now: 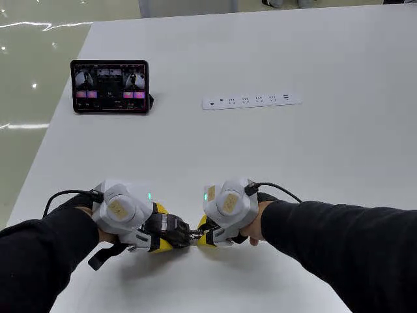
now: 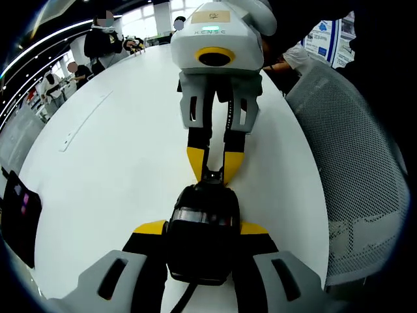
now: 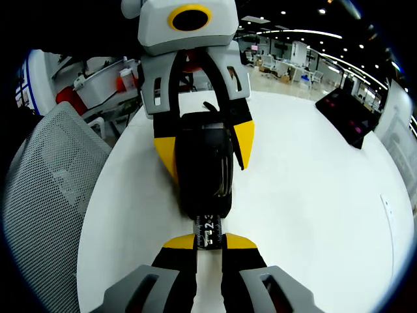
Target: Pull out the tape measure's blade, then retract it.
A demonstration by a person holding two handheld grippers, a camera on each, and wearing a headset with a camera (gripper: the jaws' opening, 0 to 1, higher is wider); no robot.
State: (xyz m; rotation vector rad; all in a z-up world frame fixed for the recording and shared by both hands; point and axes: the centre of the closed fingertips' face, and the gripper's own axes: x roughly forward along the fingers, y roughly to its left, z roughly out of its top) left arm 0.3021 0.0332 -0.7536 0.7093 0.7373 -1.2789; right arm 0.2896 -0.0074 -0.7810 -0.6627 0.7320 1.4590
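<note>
A black tape measure (image 1: 171,229) sits low over the white table (image 1: 260,150), close to its front edge. My left gripper (image 1: 163,231) is shut on its case (image 2: 202,238), with yellow fingertips (image 2: 151,228) on either side. Facing it from the right, my right gripper (image 1: 205,233) is shut on the blade's end. In the right gripper view a short piece of blade (image 3: 208,232) with printed numbers lies between my right gripper (image 3: 210,242) tips, just out of the case (image 3: 205,169). In the left gripper view the right gripper's fingertips (image 2: 195,162) pinch the hook at the case mouth.
A tablet (image 1: 109,86) with a lit screen stands at the back left of the table. A white power strip (image 1: 251,101) lies at the back middle. A grey mesh chair (image 2: 365,182) stands beside the table. People stand far off in the room.
</note>
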